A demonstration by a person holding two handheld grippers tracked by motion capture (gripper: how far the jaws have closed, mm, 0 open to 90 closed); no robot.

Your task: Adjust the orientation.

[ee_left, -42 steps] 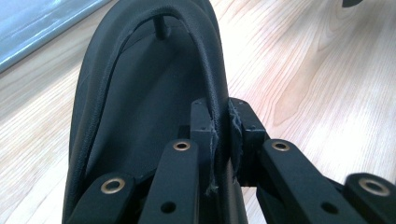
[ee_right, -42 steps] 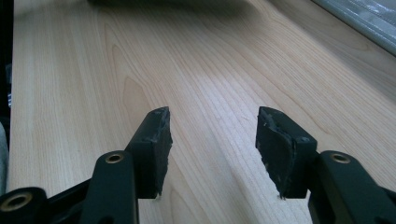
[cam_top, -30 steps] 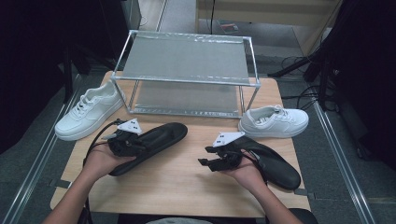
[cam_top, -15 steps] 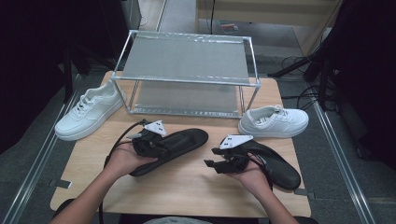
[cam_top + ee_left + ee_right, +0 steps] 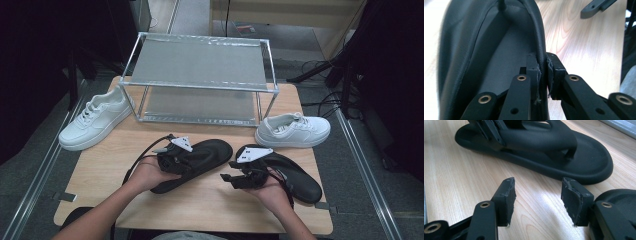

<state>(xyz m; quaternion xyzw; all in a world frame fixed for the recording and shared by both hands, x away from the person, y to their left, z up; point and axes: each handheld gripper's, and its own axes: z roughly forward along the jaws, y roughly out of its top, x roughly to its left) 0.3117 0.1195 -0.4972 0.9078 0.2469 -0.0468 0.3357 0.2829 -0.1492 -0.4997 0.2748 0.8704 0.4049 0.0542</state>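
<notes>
Two black flip-flops lie on the wooden table. My left gripper is shut on the strap of the left flip-flop, which rests near the middle of the table. In the left gripper view the pads pinch the strap's edge, with my left gripper low over the sole. My right gripper stands open just left of the right flip-flop. In the right gripper view my right gripper has bare table between its pads. The left flip-flop lies ahead of it.
A metal two-shelf rack stands at the back of the table. One white sneaker sits at the left of it, another white sneaker at the right. The table's front edge is close to the hands.
My left gripper has carried the flip-flop to the right, toward the middle of the table and nearer the right gripper. The right hand has hardly moved.
</notes>
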